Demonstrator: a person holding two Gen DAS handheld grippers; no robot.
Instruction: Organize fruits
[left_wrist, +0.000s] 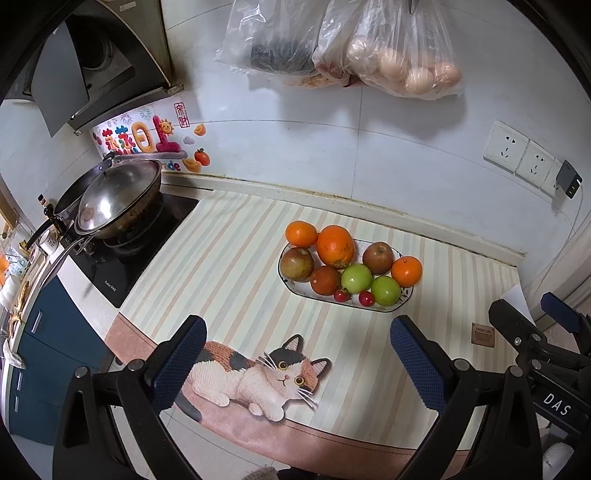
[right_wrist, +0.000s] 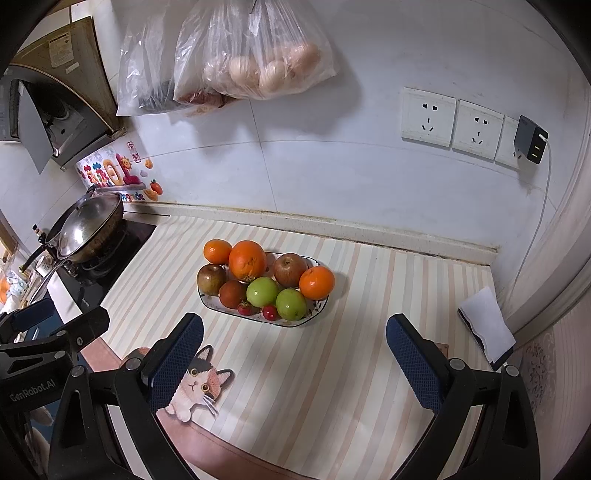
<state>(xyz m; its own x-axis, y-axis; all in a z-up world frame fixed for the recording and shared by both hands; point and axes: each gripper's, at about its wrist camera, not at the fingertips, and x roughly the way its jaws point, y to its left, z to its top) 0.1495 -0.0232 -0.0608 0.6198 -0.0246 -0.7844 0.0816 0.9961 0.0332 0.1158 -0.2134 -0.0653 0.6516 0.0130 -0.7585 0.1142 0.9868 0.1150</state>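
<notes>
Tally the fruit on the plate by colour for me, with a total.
Orange: 3
Green: 2
Brownish-red apples: 2
Dark reddish-brown round fruit: 1
Small red: 2
Total: 10, all on the plate.

Left wrist view: raised, angled down over the counter (left_wrist: 236, 266) toward the tiled wall; fruit plate (left_wrist: 400, 301) near, right of centre; right gripper (left_wrist: 524, 325) at right edge. Right wrist view: same height and heading, set further right; plate (right_wrist: 317, 312) left of centre; left gripper (right_wrist: 59, 325) at left edge. Shared: plate, striped mat (left_wrist: 229, 258), wok (left_wrist: 118, 199), hanging bags (left_wrist: 332, 48), wall sockets (left_wrist: 517, 151)
</notes>
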